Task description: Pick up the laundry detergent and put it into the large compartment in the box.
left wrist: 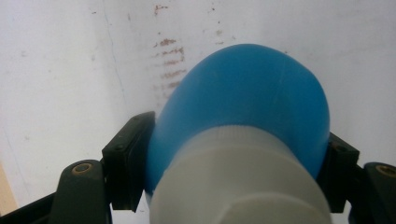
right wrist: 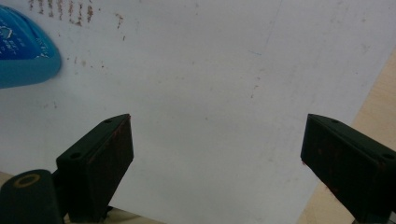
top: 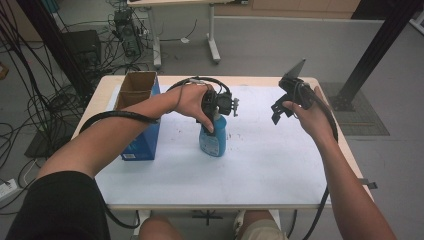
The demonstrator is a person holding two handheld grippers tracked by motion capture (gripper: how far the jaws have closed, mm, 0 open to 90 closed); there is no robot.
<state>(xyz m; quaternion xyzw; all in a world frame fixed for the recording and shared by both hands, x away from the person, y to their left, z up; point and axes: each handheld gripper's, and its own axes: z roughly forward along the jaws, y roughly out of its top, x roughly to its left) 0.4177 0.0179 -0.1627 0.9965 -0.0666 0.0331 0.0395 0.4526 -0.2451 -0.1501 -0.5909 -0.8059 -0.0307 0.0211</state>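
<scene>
Left gripper view has the left gripper [left wrist: 236, 163] clamped around the blue spray bottle [left wrist: 243, 102] just under its white cap [left wrist: 238, 186], and the bottle stands upright mid-table on the white sheet [top: 260, 165]. Right gripper [right wrist: 217, 154] hangs off to the right with jaws spread wide, holding zip. Over at the far left sits an open blue cardboard box [top: 142, 135], can't see what's inside.
</scene>
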